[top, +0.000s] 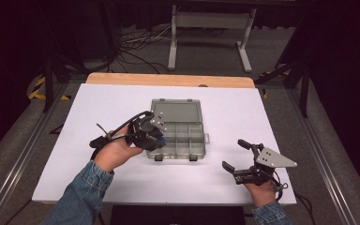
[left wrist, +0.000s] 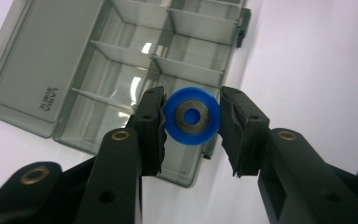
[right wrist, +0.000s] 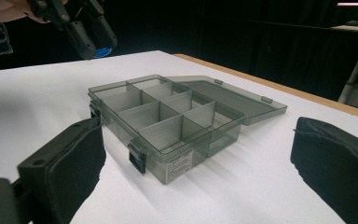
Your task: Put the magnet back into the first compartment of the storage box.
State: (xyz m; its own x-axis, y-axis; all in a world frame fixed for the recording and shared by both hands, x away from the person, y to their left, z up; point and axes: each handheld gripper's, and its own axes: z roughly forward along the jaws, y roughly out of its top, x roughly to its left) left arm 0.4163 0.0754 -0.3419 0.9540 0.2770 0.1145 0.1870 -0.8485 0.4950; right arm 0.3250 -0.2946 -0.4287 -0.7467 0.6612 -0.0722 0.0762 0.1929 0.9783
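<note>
Because its lid lies open, the organiser box [top: 178, 133] waits under the left gripper [left wrist: 192, 119], which clamps a blue wheel [left wrist: 191, 117], while the right gripper [top: 238, 153] idles wide near the table's right edge.

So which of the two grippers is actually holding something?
The left gripper: its jaws clamp a blue disc above the box. The right gripper is open, with nothing in it.

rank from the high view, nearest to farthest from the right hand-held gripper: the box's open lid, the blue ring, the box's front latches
1. Front latches, on the box's near edge.
2. Blue ring, in the left hand-held gripper, over the box's left end.
3. Open lid, on the far side.
</note>
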